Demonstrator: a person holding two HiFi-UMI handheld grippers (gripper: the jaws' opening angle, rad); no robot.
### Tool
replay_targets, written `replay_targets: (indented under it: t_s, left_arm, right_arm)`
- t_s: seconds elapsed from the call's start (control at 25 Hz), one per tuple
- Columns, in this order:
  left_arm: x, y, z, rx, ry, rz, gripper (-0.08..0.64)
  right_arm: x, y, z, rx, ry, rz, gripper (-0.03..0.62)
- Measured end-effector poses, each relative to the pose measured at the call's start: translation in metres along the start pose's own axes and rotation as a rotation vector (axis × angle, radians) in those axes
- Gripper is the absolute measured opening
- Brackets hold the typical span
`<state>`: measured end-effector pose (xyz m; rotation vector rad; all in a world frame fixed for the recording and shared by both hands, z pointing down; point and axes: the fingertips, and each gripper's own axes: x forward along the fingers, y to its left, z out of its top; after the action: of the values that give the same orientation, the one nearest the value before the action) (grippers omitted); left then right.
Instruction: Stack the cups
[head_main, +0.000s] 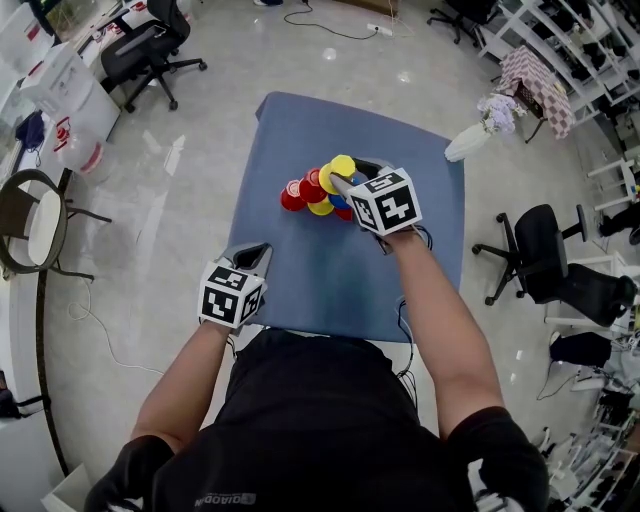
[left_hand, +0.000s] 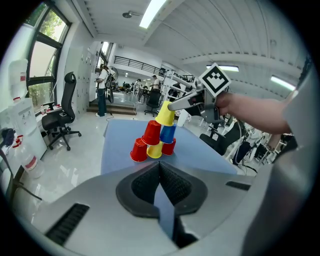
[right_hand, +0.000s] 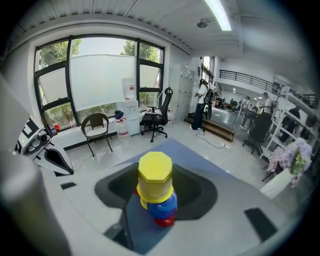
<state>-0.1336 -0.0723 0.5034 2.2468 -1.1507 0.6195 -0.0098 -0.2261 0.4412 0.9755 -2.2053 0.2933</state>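
One arm stretches over the table (head_main: 300, 290), right gripper (head_main: 345, 181) wide apart astride the yellow cup (head_main: 343, 165) topping the pyramid (head_main: 308, 192); left arm bent, left gripper (head_main: 254, 252) closed, empty, at the near edge.

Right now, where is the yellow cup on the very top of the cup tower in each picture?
Head view: the top yellow cup is just above the middle, slightly right.
Left gripper view: it is in the centre, a little above the middle.
Right gripper view: it is at lower centre, big and close up.
Shared landmark: the blue table below it shows in all three.
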Motion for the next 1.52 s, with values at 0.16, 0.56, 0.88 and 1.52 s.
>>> replay_targets:
  t_s: [0.16,0.56,0.88,1.52]
  left_arm:
    - [0.0,0.001,-0.003,-0.004,0.006,0.0,0.005]
    - [0.002,0.001,-0.001,-0.002,0.009,0.0,0.005]
    - [0.004,-0.004,0.005,0.022,0.007,-0.014,0.005]
    - [-0.007,-0.02,0.025,0.069,-0.024,-0.066,0.005]
  right_arm:
    - [0.001,0.001,-0.002,0.006,-0.002,0.006,0.212]
    - [-0.009,0.002,0.008,-0.014,-0.047,-0.002,0.232]
    - [-0.04,0.0,0.019,0.008,-0.124,-0.02,0.232]
    - [-0.133,0.016,-0.089,0.338,-0.299,-0.136,0.134]
